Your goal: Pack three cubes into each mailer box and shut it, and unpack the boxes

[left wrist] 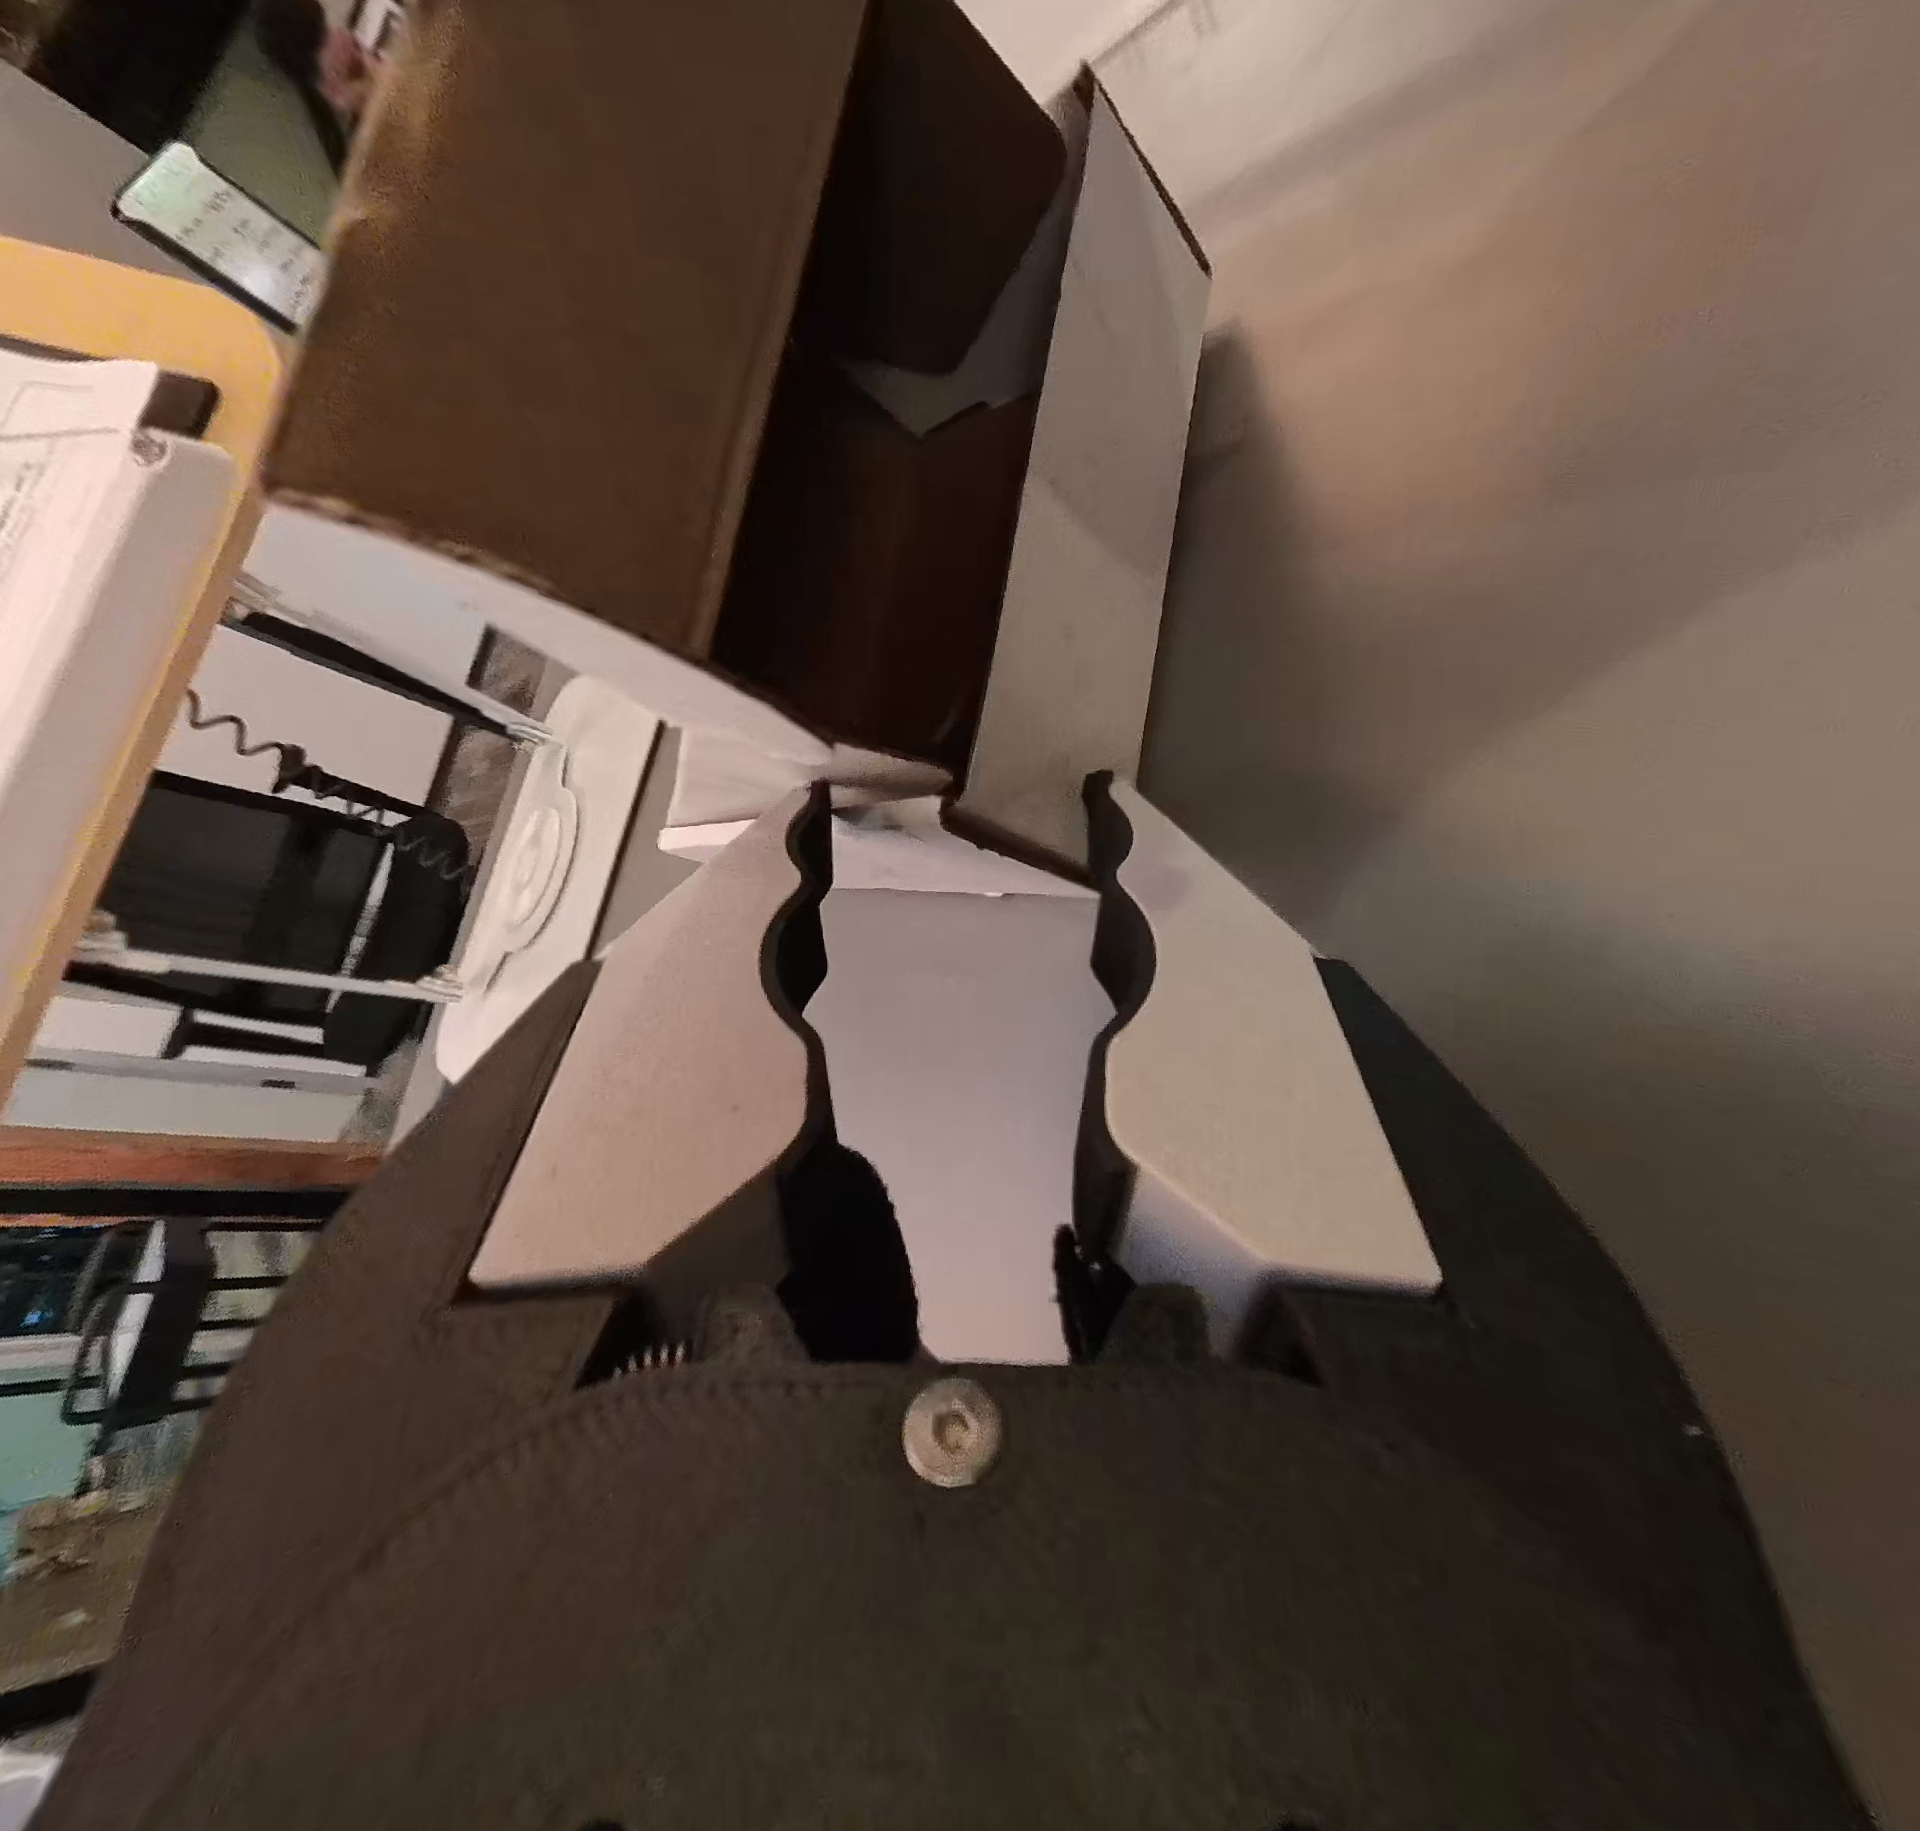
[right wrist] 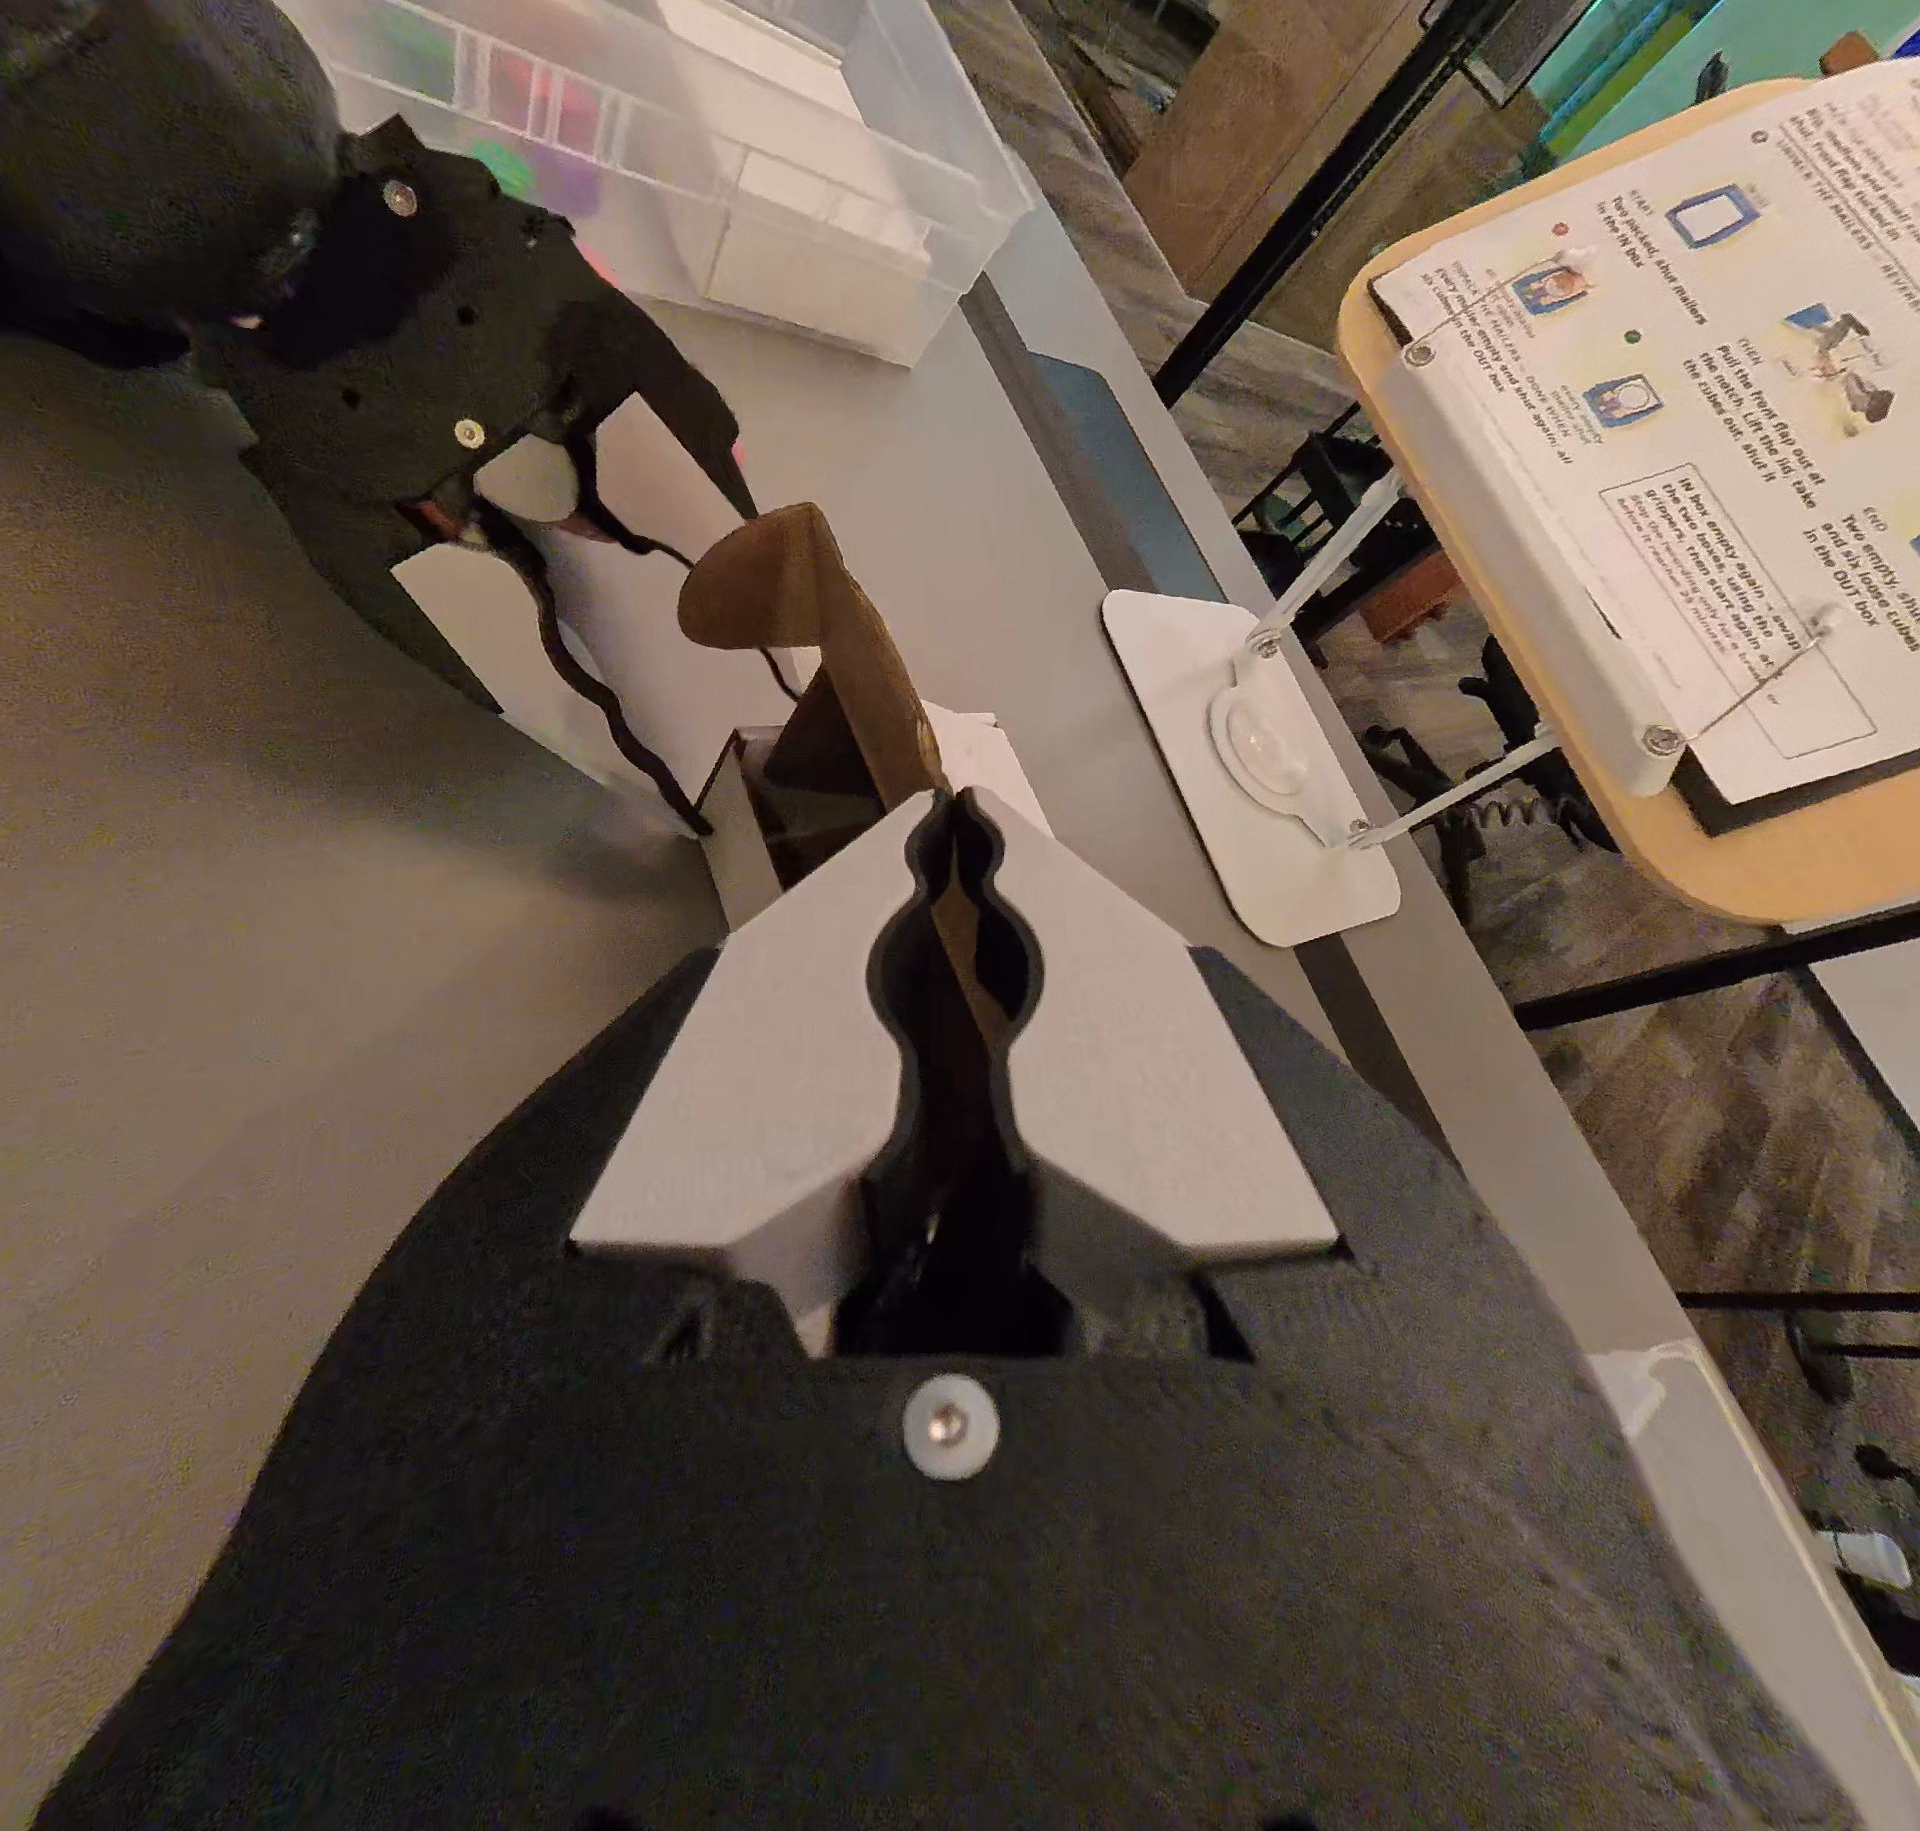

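A mailer box (left wrist: pixel 1101 493), white outside and brown inside, stands open on the grey table. Its brown lid (left wrist: pixel 582 275) is raised, and the inside is dark with no cube showing. My left gripper (left wrist: pixel 956 805) is open at the box's near corner, its jaws standing apart over a white panel of the box (left wrist: pixel 956 1054). It also shows in the right wrist view (right wrist: pixel 727 742), beside the box wall. My right gripper (right wrist: pixel 956 815) is shut on the brown lid flap (right wrist: pixel 769 586), which runs between its pads. Blurred coloured cubes (right wrist: pixel 540 108) show through a translucent bin.
The translucent bin (right wrist: pixel 831 150) stands at the far end of the table. A white base plate with a dome (right wrist: pixel 1257 742) sits at the table edge (right wrist: pixel 1174 576). A wooden board with a printed sheet (right wrist: pixel 1662 451) stands just beyond it.
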Tool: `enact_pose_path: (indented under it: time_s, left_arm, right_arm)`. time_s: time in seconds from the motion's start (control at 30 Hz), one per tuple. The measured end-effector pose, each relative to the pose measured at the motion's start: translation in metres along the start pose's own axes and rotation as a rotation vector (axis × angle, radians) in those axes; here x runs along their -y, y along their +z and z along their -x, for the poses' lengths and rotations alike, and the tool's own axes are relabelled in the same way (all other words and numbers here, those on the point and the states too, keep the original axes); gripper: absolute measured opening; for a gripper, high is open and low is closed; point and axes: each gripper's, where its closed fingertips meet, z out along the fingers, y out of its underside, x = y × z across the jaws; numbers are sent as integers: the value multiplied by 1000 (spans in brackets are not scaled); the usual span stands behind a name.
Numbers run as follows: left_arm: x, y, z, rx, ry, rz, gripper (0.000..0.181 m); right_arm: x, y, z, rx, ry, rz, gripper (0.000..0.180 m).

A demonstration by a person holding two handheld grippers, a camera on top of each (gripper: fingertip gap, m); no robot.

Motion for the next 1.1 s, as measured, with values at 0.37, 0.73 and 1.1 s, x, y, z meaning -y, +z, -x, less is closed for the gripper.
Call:
enact_pose_path:
  time_s: [0.37,0.73,1.1]
  left_arm:
    - [4,5,-4,-63,140,60,36]
    - [10,5,-7,-86,143,47,29]
    - [19,0,-18,-137,137,16,28]
  right_arm:
    - [13,14,-77,-119,41,124,0]
    - [-37,101,-161,-226,-54,345,0]
    - [-129,164,-129,-39,-115,564,0]
